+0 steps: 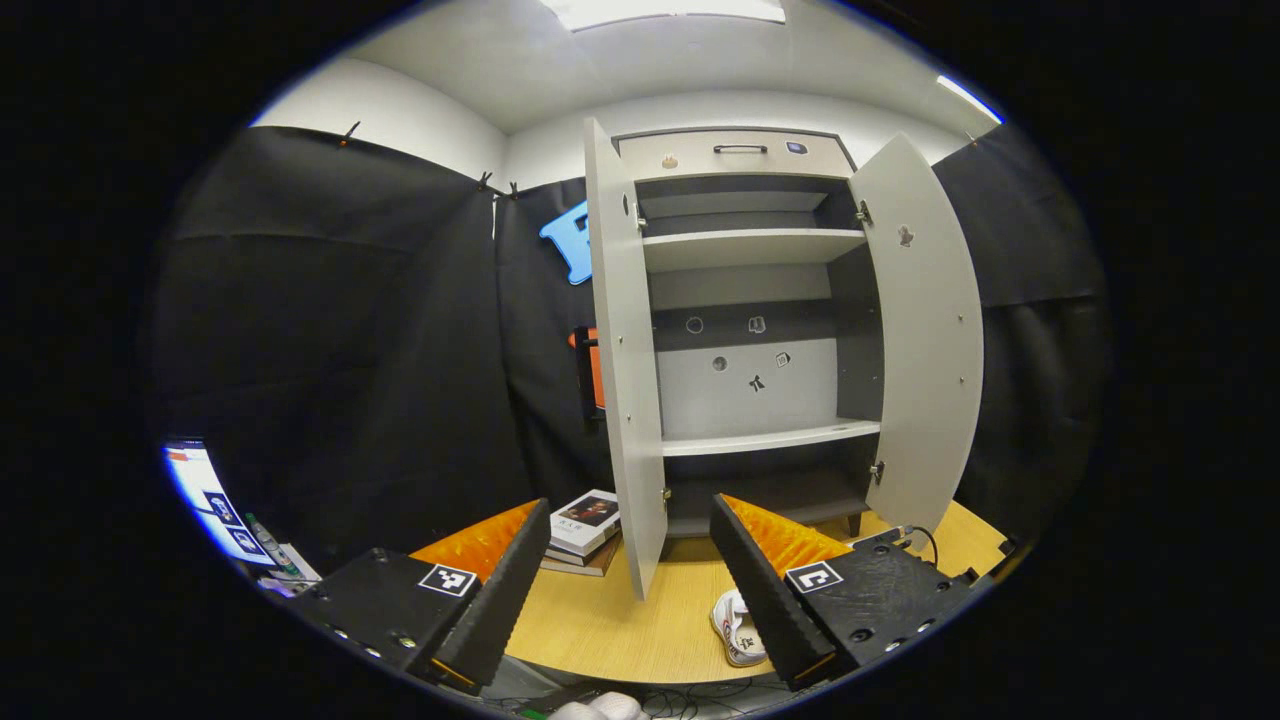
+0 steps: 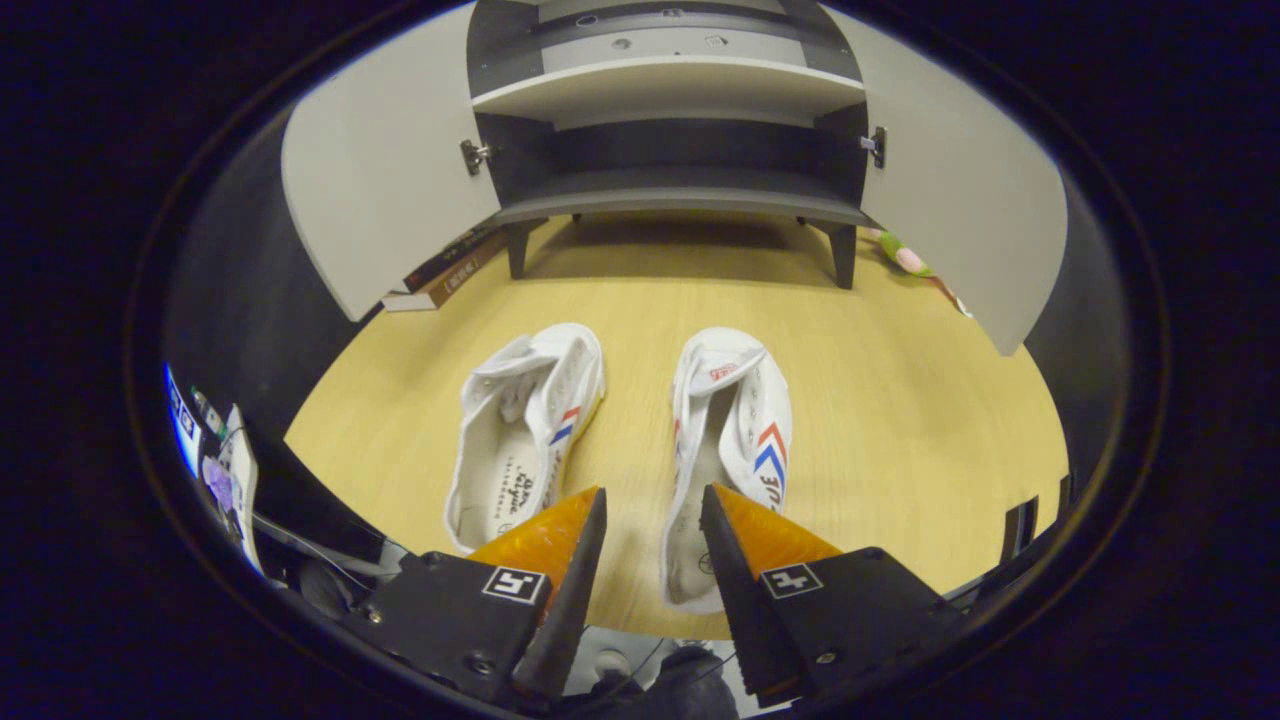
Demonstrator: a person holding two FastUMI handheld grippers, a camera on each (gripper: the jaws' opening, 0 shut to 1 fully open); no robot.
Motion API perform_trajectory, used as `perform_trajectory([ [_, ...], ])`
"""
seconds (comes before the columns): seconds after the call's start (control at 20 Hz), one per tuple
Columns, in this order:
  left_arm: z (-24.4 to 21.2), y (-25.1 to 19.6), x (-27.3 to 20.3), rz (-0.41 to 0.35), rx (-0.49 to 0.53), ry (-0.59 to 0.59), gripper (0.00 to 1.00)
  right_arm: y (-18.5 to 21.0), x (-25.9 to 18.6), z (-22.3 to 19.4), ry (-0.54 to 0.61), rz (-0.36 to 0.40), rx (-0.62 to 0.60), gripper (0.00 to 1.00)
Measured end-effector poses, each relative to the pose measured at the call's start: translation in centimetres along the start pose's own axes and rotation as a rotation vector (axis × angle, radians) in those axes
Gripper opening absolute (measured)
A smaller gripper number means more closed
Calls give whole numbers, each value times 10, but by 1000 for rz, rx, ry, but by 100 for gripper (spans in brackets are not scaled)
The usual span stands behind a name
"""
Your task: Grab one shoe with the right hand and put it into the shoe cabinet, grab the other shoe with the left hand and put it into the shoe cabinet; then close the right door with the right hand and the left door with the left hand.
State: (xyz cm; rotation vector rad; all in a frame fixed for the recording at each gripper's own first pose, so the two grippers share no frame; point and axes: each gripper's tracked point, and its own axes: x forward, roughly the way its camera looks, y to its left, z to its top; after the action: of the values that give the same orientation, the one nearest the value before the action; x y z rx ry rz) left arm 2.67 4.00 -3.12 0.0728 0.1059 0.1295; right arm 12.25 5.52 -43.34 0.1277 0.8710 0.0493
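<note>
The grey two-door shoe cabinet [image 1: 760, 330] stands on the light wooden surface [image 2: 900, 400] with both doors swung wide and its shelves bare. Two white canvas shoes with red and blue stripes lie side by side on the surface in front of it: the left-lying shoe [image 2: 525, 430] and the right-lying shoe [image 2: 725, 450]. The right tongs [image 2: 652, 510] are spread, low above the heel of the right-lying shoe, gripping nothing. The left tongs [image 1: 630, 525] are spread, raised, facing the cabinet. A stack of books [image 1: 585, 530] lies beside the left door [image 1: 625, 360].
</note>
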Motion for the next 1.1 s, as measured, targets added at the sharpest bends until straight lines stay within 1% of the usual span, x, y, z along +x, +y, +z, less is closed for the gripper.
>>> perform_trajectory([
  [0.1,0,5,4,17,5,8,96,0,15,6,3,6,29,63],
  [0.2,0,7,8,26,13,11,96,-1,33,18,-19,-4,46,60],
  [0.25,0,7,9,31,18,13,96,-1,41,22,-23,-12,51,46],
  [0.3,0,7,11,34,22,14,96,-2,49,26,-27,-17,56,48],
  [0.35,0,7,12,38,27,15,96,-3,56,29,-36,-23,63,34],
  [0.4,0,6,11,38,33,15,96,-6,63,32,-49,-36,72,42],
  [0.45,1,7,11,41,38,16,96,-14,68,34,-62,-68,86,37],
  [0.55,-2,7,14,39,39,26,96,-10,70,35,-62,-35,135,12],
  [0.6,-3,7,14,38,38,28,100,-12,68,36,-61,-34,133,9],
  [0.65,-2,6,15,36,36,28,96,-12,69,35,-55,-23,135,7],
  [0.85,-3,2,23,23,35,19,96,-16,59,40,-51,-5,98,5],
  [1.1,-4,-8,30,-4,25,12,96,-13,16,68,-109,20,79,5],
])
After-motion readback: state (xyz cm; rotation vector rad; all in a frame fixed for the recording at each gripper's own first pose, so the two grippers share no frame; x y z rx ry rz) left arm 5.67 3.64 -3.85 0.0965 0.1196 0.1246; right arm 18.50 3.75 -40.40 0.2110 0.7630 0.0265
